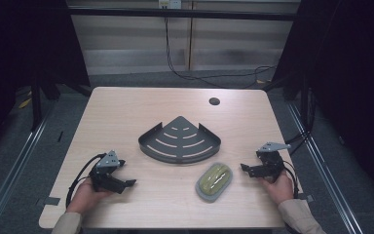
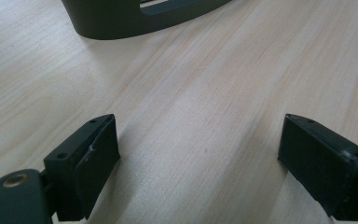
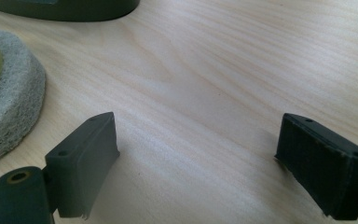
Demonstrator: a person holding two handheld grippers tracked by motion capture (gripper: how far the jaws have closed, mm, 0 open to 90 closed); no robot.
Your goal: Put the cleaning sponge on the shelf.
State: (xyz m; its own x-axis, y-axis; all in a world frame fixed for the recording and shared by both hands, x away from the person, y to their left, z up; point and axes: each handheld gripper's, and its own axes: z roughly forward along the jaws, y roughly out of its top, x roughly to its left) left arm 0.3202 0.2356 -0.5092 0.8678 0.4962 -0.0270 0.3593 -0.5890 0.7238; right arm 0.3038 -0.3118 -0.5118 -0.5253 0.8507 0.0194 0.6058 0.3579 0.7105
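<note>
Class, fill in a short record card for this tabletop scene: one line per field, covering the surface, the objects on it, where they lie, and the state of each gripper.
Surface: light wooden table
Object 1: dark grey corner shelf rack, fan-shaped, slotted, mid-table
Object 2: oval scrub sponge, green top on grey felt base, lying flat in front of the rack, a little to its right, apart from it
Left gripper: open, nothing between the jaws, low over the table
Right gripper: open, nothing held, beside the sponge, not touching it
Table hole: far right
</note>
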